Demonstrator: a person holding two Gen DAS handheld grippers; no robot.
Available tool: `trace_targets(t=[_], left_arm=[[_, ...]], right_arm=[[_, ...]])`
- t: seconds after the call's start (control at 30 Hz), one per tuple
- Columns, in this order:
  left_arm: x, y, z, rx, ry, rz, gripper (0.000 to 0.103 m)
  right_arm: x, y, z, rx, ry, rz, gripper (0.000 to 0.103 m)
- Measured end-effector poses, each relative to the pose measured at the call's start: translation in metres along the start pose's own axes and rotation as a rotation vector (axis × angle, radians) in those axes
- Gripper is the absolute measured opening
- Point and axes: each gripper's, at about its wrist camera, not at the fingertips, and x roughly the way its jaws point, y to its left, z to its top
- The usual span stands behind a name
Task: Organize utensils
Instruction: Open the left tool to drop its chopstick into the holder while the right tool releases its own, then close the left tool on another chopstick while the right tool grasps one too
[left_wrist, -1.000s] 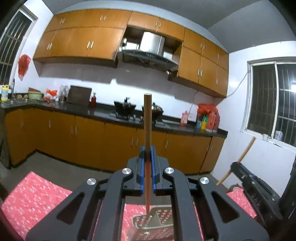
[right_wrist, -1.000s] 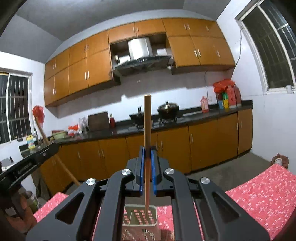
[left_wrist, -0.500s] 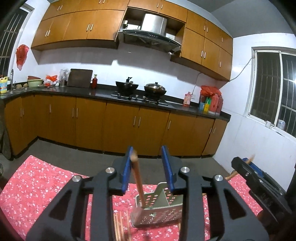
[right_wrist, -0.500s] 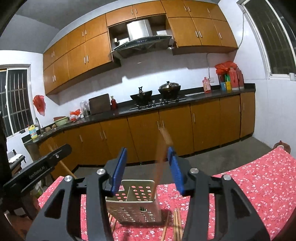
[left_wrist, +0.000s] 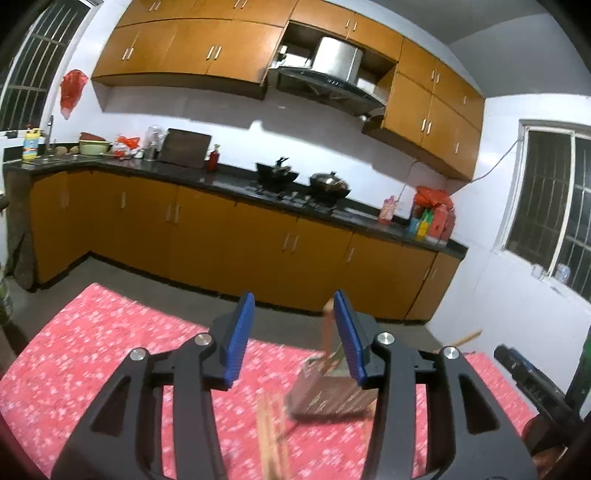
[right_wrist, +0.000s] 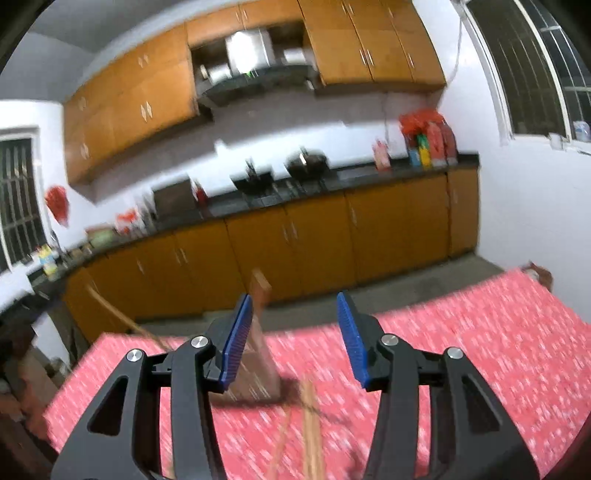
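A perforated metal utensil holder (left_wrist: 328, 393) stands on the red floral tablecloth (left_wrist: 110, 354), with a wooden chopstick (left_wrist: 327, 325) sticking up out of it. My left gripper (left_wrist: 291, 332) is open and empty, just left of and above the holder. In the right wrist view the holder (right_wrist: 258, 376) is blurred, with a chopstick (right_wrist: 260, 291) in it, by my open, empty right gripper (right_wrist: 295, 339). Loose chopsticks (left_wrist: 273, 435) lie on the cloth in front of the holder; they also show in the right wrist view (right_wrist: 310, 424).
The other gripper (left_wrist: 532, 384) shows at the right edge of the left wrist view. Orange kitchen cabinets and a dark counter (left_wrist: 229, 184) with pots run along the back wall. A wooden stick (right_wrist: 122, 321) leans at the table's left side.
Both grippers opened and let go of their chopsticks, which dropped into the holder. Both grippers then pulled back and apart; the right view is blurred by motion.
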Motion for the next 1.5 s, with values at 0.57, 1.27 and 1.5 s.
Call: trace_targets(t=[0.57, 1.27, 1.5], left_arm=[[0.036, 0.030, -0.142, 0.131, 0.443, 0.098, 0.046], [0.052, 0.014, -0.186, 0.165, 0.593, 0.005, 0.021], [0.057, 0.004, -0.193, 0.212, 0.613, 0.013, 0.016]], right_arm=[[0.070, -0.023, -0.147, -0.040, 0.539, 0.012, 0.019], [0.081, -0.031, -0.151, -0.079, 0.513, -0.114, 0.007], [0.082, -0.031, -0.151, -0.081, 0.511, -0.116, 0.007]])
